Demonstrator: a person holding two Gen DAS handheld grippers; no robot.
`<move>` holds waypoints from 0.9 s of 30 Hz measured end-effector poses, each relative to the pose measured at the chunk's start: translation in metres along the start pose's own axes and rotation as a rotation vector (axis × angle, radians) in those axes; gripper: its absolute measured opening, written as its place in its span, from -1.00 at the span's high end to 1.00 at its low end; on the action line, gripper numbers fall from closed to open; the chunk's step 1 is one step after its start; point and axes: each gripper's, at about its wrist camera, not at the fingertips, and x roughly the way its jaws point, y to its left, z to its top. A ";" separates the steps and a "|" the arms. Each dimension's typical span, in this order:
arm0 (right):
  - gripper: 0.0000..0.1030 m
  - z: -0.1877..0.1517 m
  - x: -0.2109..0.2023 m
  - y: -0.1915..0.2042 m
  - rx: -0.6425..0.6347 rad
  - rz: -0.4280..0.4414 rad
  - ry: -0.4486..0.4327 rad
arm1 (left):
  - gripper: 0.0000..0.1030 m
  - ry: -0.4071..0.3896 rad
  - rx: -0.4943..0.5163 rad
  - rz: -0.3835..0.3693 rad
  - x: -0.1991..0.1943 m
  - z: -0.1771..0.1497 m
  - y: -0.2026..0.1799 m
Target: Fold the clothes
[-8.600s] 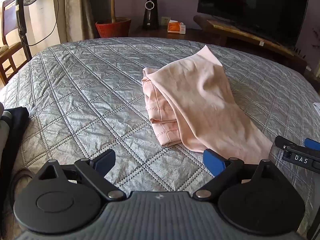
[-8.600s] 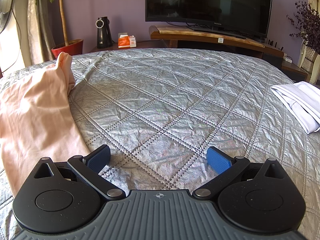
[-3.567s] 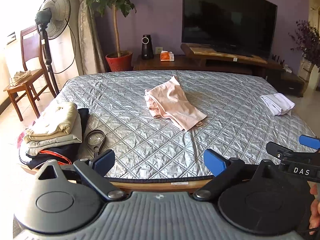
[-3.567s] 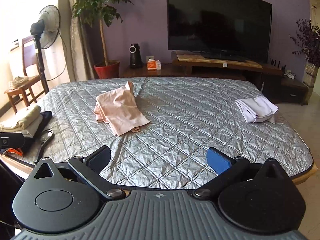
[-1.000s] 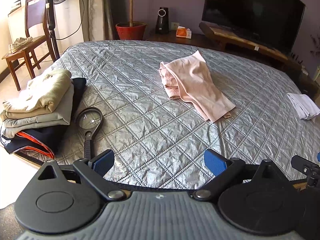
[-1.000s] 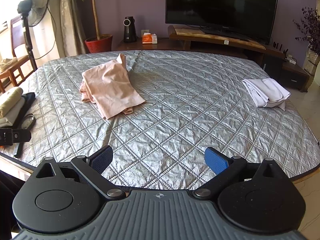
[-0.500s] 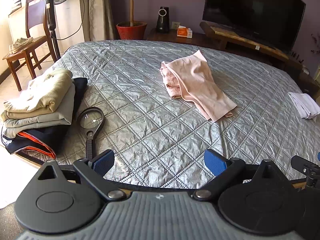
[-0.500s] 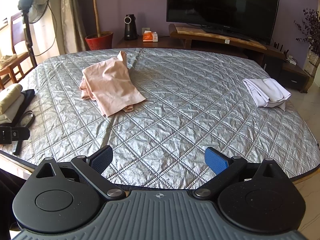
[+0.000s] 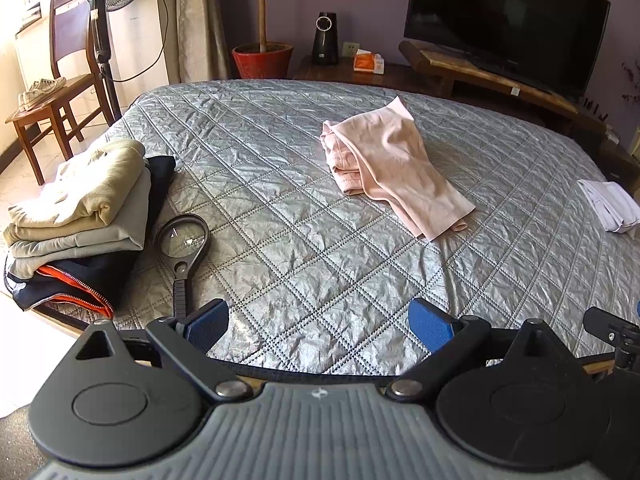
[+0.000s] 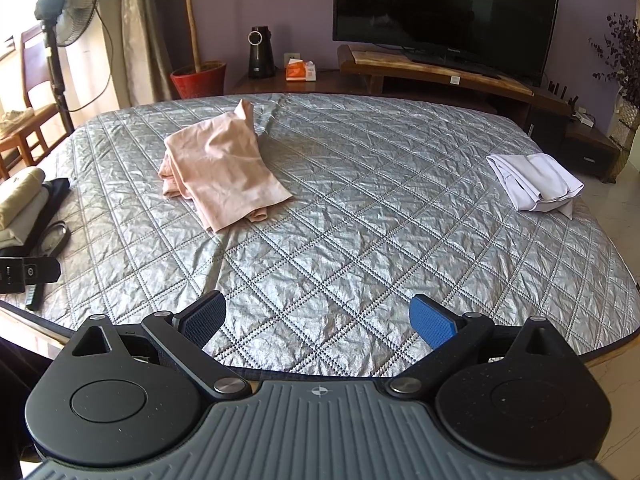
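Note:
A pink garment (image 9: pixel 394 168) lies loosely folded near the middle of the grey quilted bed (image 9: pixel 312 248); it also shows in the right wrist view (image 10: pixel 224 172). My left gripper (image 9: pixel 318 326) is open and empty above the bed's near edge, well short of the garment. My right gripper (image 10: pixel 318 320) is open and empty too, above the near edge and to the right of the garment. A folded white garment (image 10: pixel 534 182) lies at the bed's right side. A stack of folded beige and dark clothes (image 9: pixel 80 216) sits at the near left corner.
A magnifying glass (image 9: pixel 182 246) lies beside the stack. Beyond the bed stand a TV (image 10: pixel 444 12) on a wooden bench, a red plant pot (image 10: pixel 198 78), a fan (image 10: pixel 60 24) and a wooden chair (image 9: pixel 52 112).
Both grippers have moved slightly over the last second, staying open at the near edge. The pink garment lies as before.

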 end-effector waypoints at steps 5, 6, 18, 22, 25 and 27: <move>-0.94 0.004 0.002 -0.003 0.017 0.024 0.016 | -0.85 0.021 -0.039 0.000 0.004 0.007 0.008; -0.93 0.007 0.002 -0.004 0.025 0.040 0.013 | -0.85 0.024 -0.043 0.004 0.006 0.009 0.010; -0.73 0.091 0.080 0.056 -0.286 0.111 -0.137 | -0.86 0.026 -0.055 0.072 0.058 0.062 0.028; -0.52 0.093 0.132 0.089 -0.403 0.165 -0.072 | -0.86 0.057 -0.094 0.083 0.076 0.075 0.041; -0.47 0.093 0.163 0.111 -0.456 0.192 -0.044 | -0.86 0.055 -0.132 0.094 0.083 0.085 0.050; -0.47 0.096 0.181 0.126 -0.486 0.192 -0.042 | -0.87 0.056 -0.148 0.105 0.088 0.090 0.053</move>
